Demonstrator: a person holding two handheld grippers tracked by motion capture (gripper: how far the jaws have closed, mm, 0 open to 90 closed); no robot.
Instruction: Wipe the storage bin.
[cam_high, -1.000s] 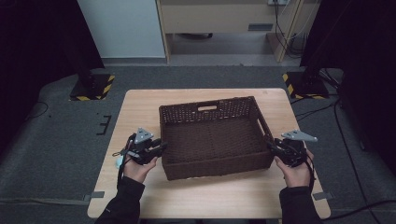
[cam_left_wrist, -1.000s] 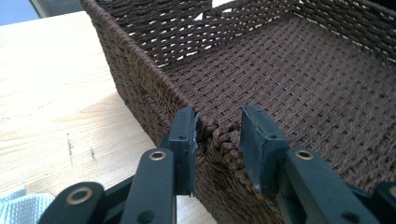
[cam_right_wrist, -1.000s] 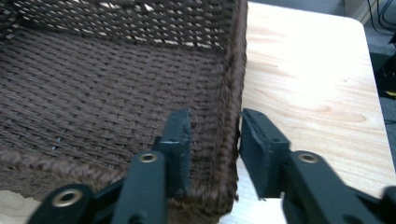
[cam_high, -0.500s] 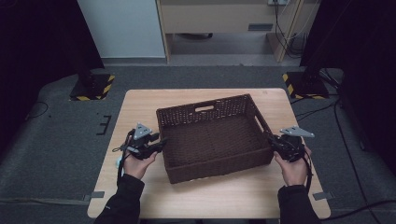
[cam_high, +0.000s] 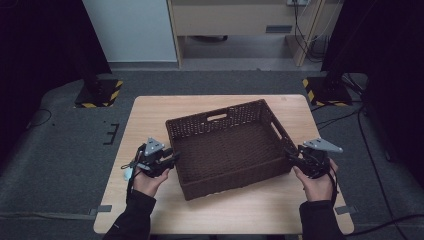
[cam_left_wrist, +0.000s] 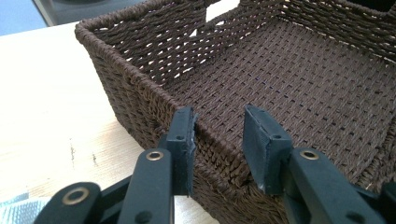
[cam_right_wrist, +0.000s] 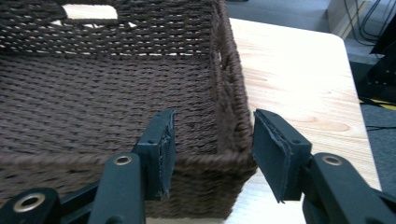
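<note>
A brown woven basket (cam_high: 231, 184) with nothing in it stands slightly askew on the wooden table (cam_high: 150, 116). My left gripper (cam_high: 172, 156) is at its left wall. In the left gripper view that gripper (cam_left_wrist: 217, 135) straddles the basket's wall (cam_left_wrist: 130, 93), one jaw outside and one inside. Its jaws have just been closing, and a gap still shows at the inner pad. My right gripper (cam_high: 289, 154) is at the basket's near right corner. In the right gripper view that gripper (cam_right_wrist: 212, 140) has the side wall (cam_right_wrist: 229, 93) between jaws that have just been opening, with neither pad touching it.
The table's bare wood (cam_right_wrist: 289, 70) runs to the right of the basket and also to its left (cam_left_wrist: 46, 93). On the floor beyond the table stand two bases with yellow and black stripes, one left (cam_high: 97, 95) and one right (cam_high: 325, 90).
The basket has turned a little anticlockwise on the table, its far right corner swinging away. Both hands stay at about the same places beside it.
</note>
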